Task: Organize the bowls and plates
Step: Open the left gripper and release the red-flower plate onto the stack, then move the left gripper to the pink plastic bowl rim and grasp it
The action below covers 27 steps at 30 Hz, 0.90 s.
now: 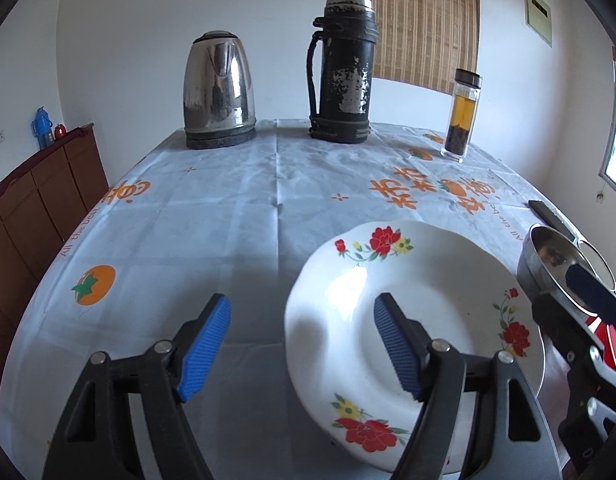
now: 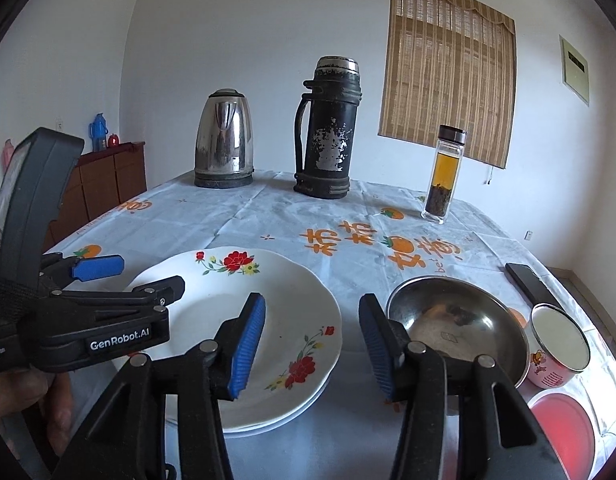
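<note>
Nearest my lens, the left gripper [image 1: 302, 346] hangs with its blue-padded fingers spread wide, its right finger [image 1: 395, 350] over the well of the white floral plate [image 1: 423, 280], gripping nothing I can see. That round plate lies flat, face up, on a second white plate [image 2: 308, 402] stacked beneath it, at the near edge of the orange-printed tablecloth [image 1: 228, 216]. Next comes my right gripper [image 2: 311, 346], also spread and empty, straddling the gap between the plate and the shallow steel bowl [image 2: 459, 324], which sits upright. Just beside it, a pink enamel cup [image 2: 557, 346] tilts leftward.
</note>
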Available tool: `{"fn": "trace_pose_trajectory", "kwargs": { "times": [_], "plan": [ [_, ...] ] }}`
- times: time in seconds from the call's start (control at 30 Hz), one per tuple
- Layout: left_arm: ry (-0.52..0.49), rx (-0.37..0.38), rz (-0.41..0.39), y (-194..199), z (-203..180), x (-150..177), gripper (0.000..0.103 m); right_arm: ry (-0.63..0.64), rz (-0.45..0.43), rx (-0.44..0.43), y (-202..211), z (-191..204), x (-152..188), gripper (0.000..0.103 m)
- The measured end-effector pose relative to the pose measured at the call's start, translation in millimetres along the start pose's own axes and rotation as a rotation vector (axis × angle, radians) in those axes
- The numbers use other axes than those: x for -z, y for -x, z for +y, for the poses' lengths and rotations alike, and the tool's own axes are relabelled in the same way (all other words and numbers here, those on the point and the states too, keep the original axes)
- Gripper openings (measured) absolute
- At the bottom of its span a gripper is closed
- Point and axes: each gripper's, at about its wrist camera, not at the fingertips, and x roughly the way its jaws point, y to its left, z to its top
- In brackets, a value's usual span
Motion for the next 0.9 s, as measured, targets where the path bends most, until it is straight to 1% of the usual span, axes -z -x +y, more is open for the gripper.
{"fn": "trace_pose_trajectory", "kwargs": {
  "times": [0.07,0.17,0.27,0.37,0.43,0.57,0.6,0.7,0.77,0.9],
  "plan": [
    [0.013,-0.006,-0.013,3,2,0,0.076,-0.01,0.006,-0.027,6,-2,2,0.051],
    [0.02,-0.01,-0.032,7,2,0,0.076,-0.008,-0.021,-0.048,25,-6,1,0.051],
    [0.012,-0.01,-0.04,10,-1,0,0.076,-0.012,-0.055,-0.061,44,-16,-1,0.051],
    [-0.016,-0.023,-0.037,14,-9,-1,0.072,-0.012,-0.073,-0.061,63,-31,0,0.051],
    [-0.024,-0.022,-0.049,22,-15,-4,0.064,-0.02,-0.076,-0.051,74,-44,3,0.051],
    [-0.018,0.003,-0.052,42,-33,-11,0.057,-0.063,-0.061,-0.033,91,-78,11,0.051],
    [-0.019,0.014,-0.052,48,-40,-11,0.053,-0.077,-0.052,-0.025,94,-87,13,0.049],
    [-0.037,0.065,-0.042,60,-67,-7,0.048,-0.1,-0.028,-0.009,105,-109,20,0.047],
    [-0.065,0.105,-0.028,67,-91,0,0.042,-0.106,-0.013,0.004,112,-124,27,0.046],
    [-0.126,0.187,0.012,76,-140,20,0.027,-0.132,0.029,0.046,117,-156,43,0.038]
  ]
}}
